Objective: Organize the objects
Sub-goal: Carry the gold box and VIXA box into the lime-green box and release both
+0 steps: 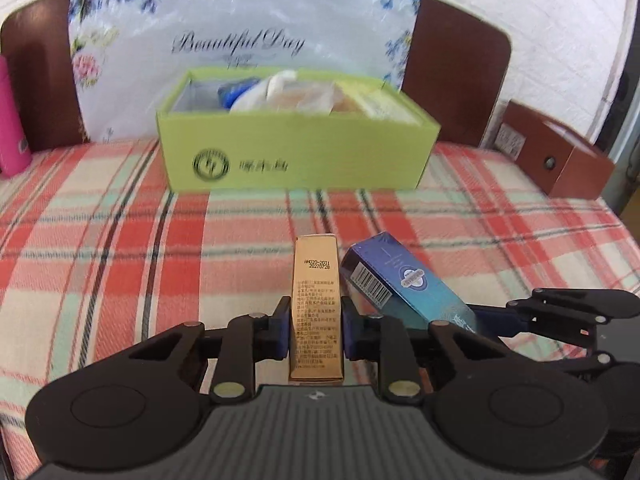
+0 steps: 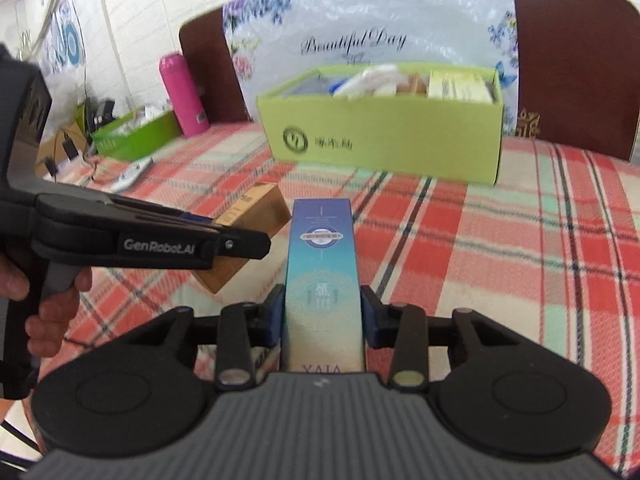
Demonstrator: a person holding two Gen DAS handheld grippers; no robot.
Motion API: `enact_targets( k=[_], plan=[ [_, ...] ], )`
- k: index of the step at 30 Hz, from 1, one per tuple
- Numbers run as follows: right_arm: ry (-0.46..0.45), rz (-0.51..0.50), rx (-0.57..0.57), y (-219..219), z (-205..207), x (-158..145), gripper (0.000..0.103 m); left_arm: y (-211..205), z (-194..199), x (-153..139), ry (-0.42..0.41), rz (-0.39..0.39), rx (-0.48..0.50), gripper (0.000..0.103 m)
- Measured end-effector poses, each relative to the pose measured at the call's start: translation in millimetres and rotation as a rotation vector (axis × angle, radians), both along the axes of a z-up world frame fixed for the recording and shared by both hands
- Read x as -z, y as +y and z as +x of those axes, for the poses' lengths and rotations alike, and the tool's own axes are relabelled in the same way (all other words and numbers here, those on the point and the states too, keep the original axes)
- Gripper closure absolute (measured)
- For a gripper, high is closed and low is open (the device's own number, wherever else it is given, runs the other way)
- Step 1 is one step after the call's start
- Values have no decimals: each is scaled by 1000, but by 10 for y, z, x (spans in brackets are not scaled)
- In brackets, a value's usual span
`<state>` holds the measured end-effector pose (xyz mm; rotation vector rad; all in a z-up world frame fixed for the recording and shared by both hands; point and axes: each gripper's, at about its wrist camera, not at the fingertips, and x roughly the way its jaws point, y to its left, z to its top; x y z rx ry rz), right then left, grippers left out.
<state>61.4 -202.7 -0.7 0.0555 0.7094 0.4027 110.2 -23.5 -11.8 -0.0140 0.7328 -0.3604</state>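
Observation:
My left gripper (image 1: 316, 328) is shut on a slim gold carton (image 1: 316, 300), held lengthwise above the plaid cloth. My right gripper (image 2: 323, 316) is shut on a blue carton (image 2: 322, 280) with a round emblem. In the left wrist view the blue carton (image 1: 400, 280) lies just right of the gold one, with the right gripper behind it. In the right wrist view the gold carton (image 2: 248, 232) shows at left under the left gripper's arm. An open lime-green box (image 1: 296, 148), also in the right wrist view (image 2: 384, 140), stands ahead, holding several packets.
A plaid red and green cloth (image 1: 120, 240) covers the table. A pink bottle (image 2: 182, 96) stands at the far left by a brown chair back. A floral "Beautiful Day" bag (image 1: 240, 44) stands behind the box. A brown box (image 1: 560, 160) sits at the right. A green tray (image 2: 132, 136) is at far left.

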Motion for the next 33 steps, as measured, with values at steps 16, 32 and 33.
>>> enact_targets(
  k=[16,32,33],
  plan=[
    [-232,17,40,-130,1262,-847,65,8,1076,-834,-175,-103,-99,78],
    [-295,-98,91,-20,1963,-175,11,225,1590,-297,-247,-48,-215,27],
    [-303,-99,105,-41,1923,-162,8,233,1574,-285,-243,-52,-221,26]
  ],
)
